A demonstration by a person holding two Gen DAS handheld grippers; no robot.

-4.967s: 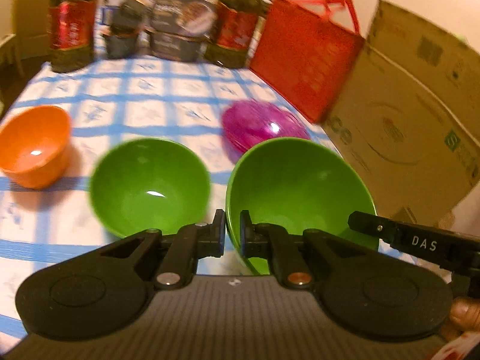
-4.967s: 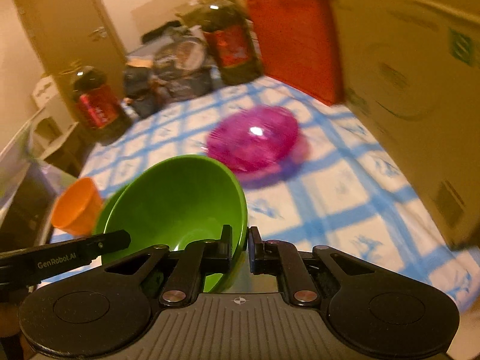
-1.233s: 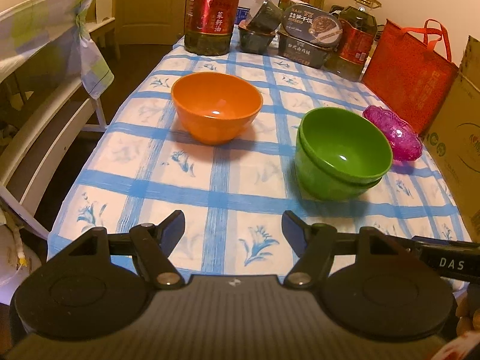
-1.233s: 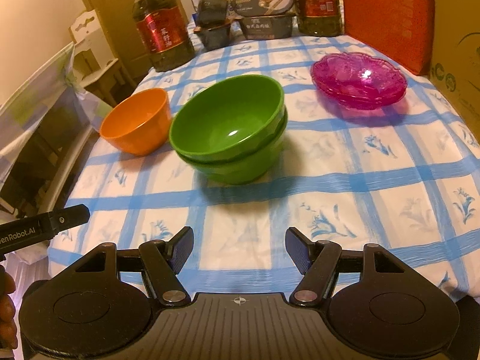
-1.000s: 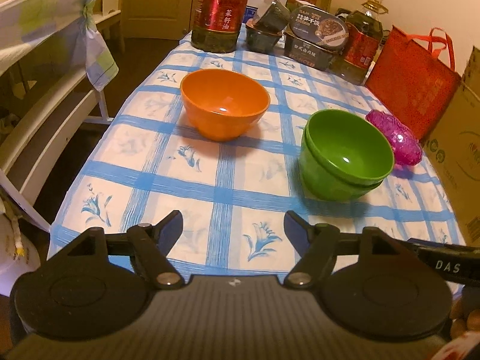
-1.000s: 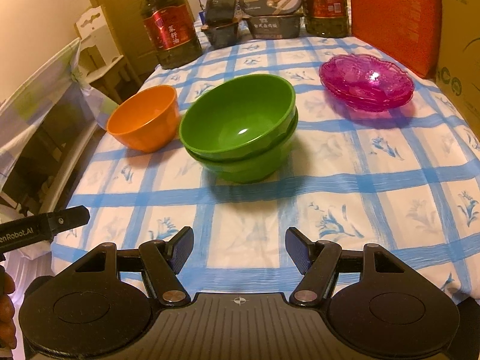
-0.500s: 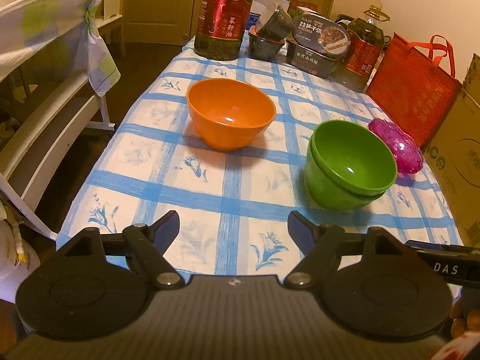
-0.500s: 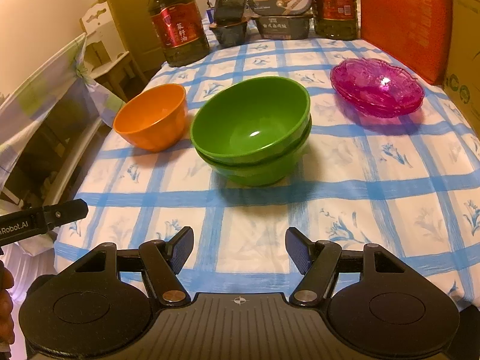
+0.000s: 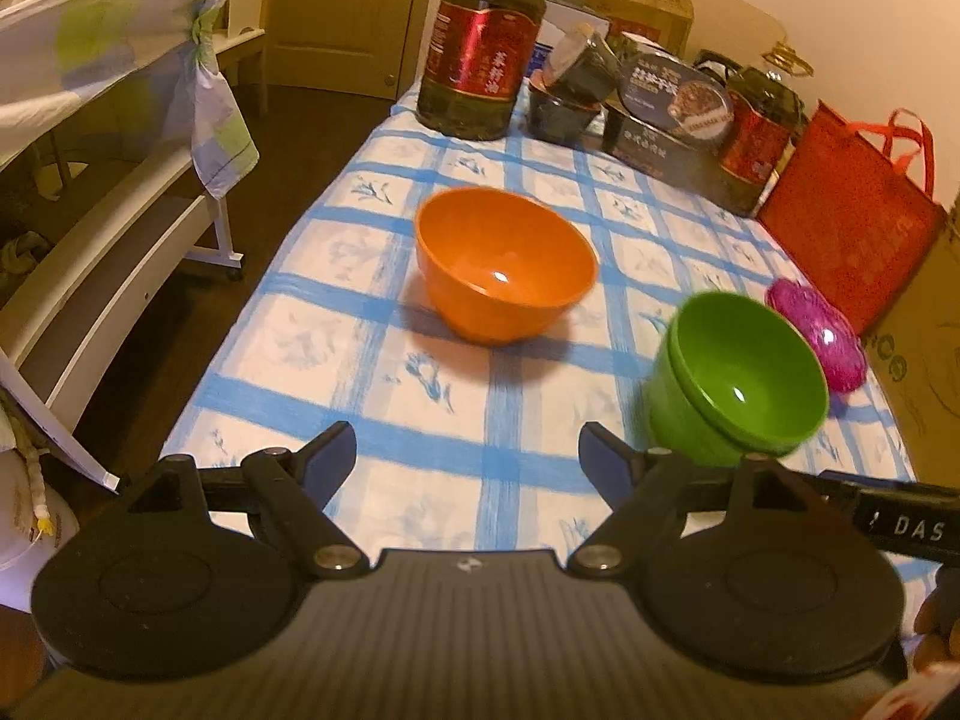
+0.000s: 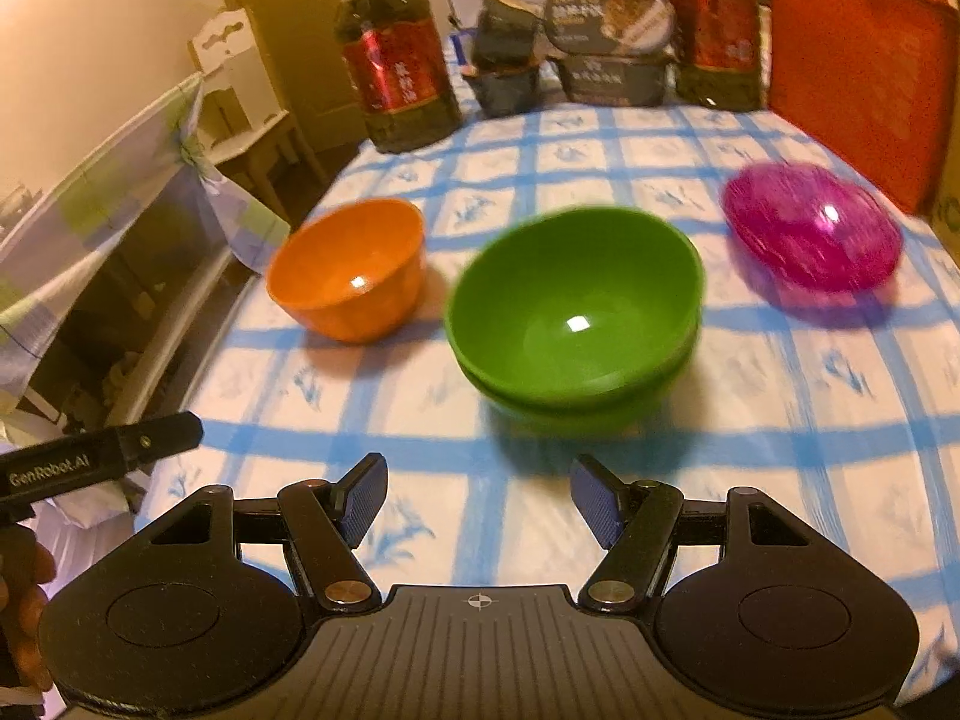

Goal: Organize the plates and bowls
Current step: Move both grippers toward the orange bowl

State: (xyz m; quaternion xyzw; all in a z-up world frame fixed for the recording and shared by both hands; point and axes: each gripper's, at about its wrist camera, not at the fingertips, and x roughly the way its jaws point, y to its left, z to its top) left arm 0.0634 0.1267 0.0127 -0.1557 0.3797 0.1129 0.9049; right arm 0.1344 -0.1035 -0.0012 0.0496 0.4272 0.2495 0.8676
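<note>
The green bowls [image 10: 575,315] are sitting nested, one inside the other, on the blue-checked tablecloth [image 10: 780,420], and everything else is placed here against that stack. The orange bowl [image 10: 351,267] is standing apart to its left, upright and empty. The pink dish [image 10: 813,225] is lying to its right, further back; it is blurred, possibly two dishes stacked. Oil bottles [image 9: 483,42] and food boxes [image 10: 612,42] are lining the table's far end behind the stack. The left gripper [image 9: 468,459] is hovering in front of the stack, its jaws having just been opening, nothing between them. The right gripper [image 10: 477,495] is also hanging spread and empty.
</note>
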